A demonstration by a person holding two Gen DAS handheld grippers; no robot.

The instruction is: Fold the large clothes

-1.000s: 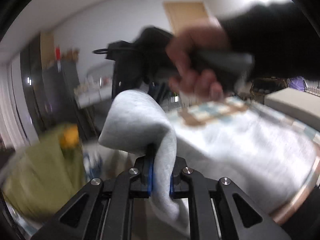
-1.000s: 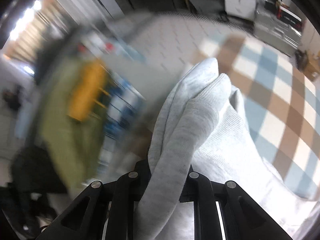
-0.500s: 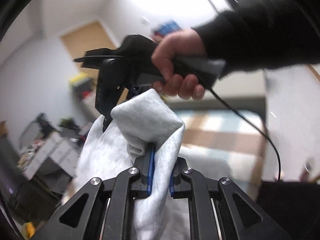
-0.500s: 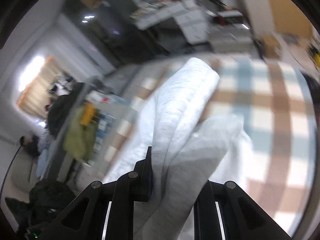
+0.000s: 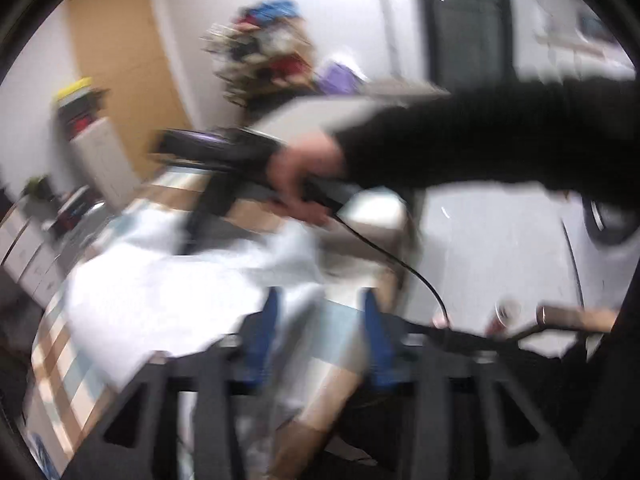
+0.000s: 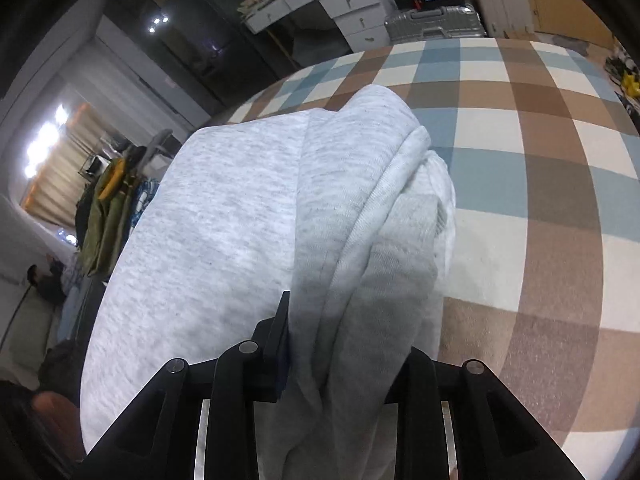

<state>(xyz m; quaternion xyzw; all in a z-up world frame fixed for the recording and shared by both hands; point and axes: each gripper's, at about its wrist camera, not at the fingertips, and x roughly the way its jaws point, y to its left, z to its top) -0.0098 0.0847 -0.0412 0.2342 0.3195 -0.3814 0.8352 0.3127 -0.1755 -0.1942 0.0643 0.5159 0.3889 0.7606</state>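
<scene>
While the right gripper (image 6: 344,344) pinches a bunched fold of the grey sweatshirt (image 6: 240,220) over the checkered bed (image 6: 540,160), probably to lay it flat, the left gripper (image 5: 320,320) looks spread apart. It's blurry, but nothing seems clamped.

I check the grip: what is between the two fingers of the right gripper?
A bunched fold of the grey garment fills the right gripper, seen in the right wrist view.
</scene>
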